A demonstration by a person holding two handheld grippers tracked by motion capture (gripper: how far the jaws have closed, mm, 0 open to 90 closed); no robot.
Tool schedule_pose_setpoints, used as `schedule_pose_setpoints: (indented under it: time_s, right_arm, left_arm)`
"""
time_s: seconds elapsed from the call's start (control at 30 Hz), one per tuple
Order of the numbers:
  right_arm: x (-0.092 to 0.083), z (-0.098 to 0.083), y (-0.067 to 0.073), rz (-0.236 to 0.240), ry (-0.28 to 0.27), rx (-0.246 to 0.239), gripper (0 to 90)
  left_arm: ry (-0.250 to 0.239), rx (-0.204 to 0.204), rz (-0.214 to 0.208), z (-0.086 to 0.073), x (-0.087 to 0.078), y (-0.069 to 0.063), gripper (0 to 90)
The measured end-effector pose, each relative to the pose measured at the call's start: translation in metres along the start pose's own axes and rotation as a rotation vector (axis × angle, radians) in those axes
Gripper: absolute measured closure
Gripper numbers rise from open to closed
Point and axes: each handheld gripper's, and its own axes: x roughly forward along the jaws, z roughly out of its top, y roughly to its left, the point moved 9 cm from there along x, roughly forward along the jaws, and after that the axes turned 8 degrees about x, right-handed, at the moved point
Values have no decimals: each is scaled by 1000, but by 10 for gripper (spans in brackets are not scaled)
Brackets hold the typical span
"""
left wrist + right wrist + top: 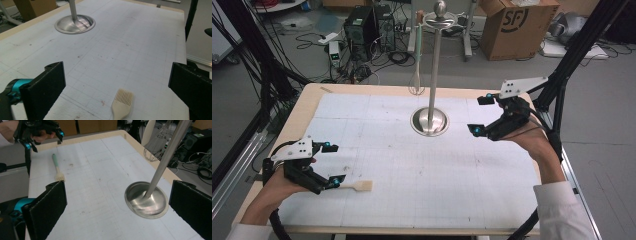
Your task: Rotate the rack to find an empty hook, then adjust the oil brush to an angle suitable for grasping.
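Observation:
A pastry brush (361, 186) with a pale bristle head and a green handle (55, 161) lies flat on the white mat near the front left. My left gripper (333, 164) hovers over its handle end, jaws wide apart, and the bristle head (122, 102) lies on the mat between them, untouched. At the right of the table, my right gripper (479, 115) is held open and empty, pointing toward the metal stand (430, 122). In the right gripper view the stand's round base (146, 200) sits just ahead between the jaws. A wire whisk (416, 82) hangs from the stand's top.
The stand's pole (435, 65) rises tall from the middle of the mat (412, 175). Black frame posts (569, 55) stand at the right edge and cables (257, 75) at the left. Boxes and equipment sit on the floor behind the table.

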Motion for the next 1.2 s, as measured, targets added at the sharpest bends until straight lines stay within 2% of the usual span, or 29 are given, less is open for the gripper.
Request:
schedule_pose_setpoints:
  time_s: [0.1, 0.23, 0.37, 0.57, 0.87, 0.93, 1.07, 1.13, 1.2]
  right_arm:
    - [0, -12, 3, -25, -8, -4, 4]
    - [5, -29, 8, -35, -18, -5, 4]
    - [8, -42, 12, -44, -12, 9, 4]
    - [9, -59, 12, -48, -9, 71, 4]
    - [11, -87, 19, -54, -50, 89, 4]
    - [9, -93, 20, -63, -60, 92, 4]
    - [8, -100, 24, -47, -78, 107, 4]
    - [7, -101, 23, -47, -79, 112, 4]
    - [7, -103, 23, -50, -77, 117, 4]
  left_arm:
    - [-6, 9, 2, 4, 0, -2, 17]
    - [-9, 15, 10, 6, 1, -3, 17]
    - [-11, 17, 21, 6, 0, -2, 17]
    - [-14, 11, 38, 6, -1, 1, 16]
    - [-17, 10, 37, 5, -3, 2, 17]
    - [-16, 10, 38, 6, -3, 1, 17]
    - [-8, 28, 44, 11, -5, 3, 17]
    - [-17, 31, 23, 13, -6, 2, 17]
    - [-3, 43, 26, 13, -7, 2, 17]
